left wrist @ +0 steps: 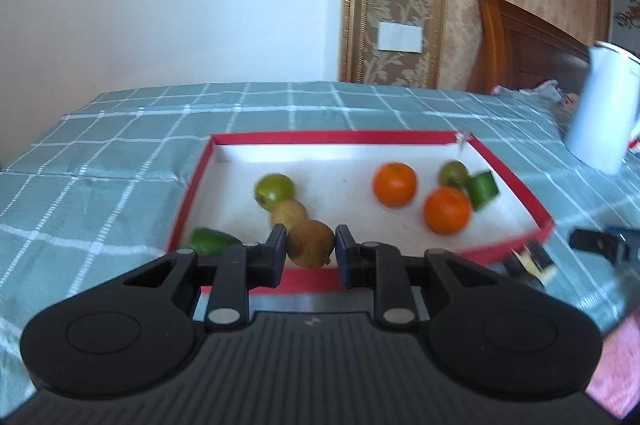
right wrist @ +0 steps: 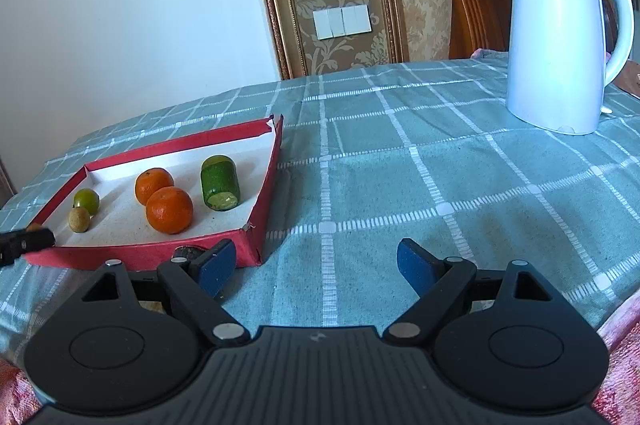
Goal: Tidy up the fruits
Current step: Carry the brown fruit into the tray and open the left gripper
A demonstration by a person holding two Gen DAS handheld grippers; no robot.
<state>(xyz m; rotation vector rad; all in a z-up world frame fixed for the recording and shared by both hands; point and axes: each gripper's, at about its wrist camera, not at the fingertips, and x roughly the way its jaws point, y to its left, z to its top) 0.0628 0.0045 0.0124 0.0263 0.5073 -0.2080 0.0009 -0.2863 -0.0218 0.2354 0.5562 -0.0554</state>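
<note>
A red-rimmed white tray (left wrist: 280, 139) lies on the checked cloth and also shows in the right wrist view (right wrist: 168, 145). My left gripper (left wrist: 311, 245) is shut on a brown kiwi (left wrist: 311, 243) above the tray's near edge. Inside lie two oranges (left wrist: 395, 184) (left wrist: 447, 210), a green fruit (left wrist: 275, 187), a second kiwi (left wrist: 289, 212), a small green fruit (left wrist: 453, 173), a cucumber piece (left wrist: 484, 188) and a green vegetable (left wrist: 210, 240). My right gripper (right wrist: 316, 267) is open and empty over the cloth, just right of the tray's near corner.
A white electric kettle (right wrist: 560, 37) stands at the far right of the table. A dark object (left wrist: 532, 259) lies on the cloth beside the tray's near right corner. A wooden chair (right wrist: 472, 1) stands behind the table, by the wall.
</note>
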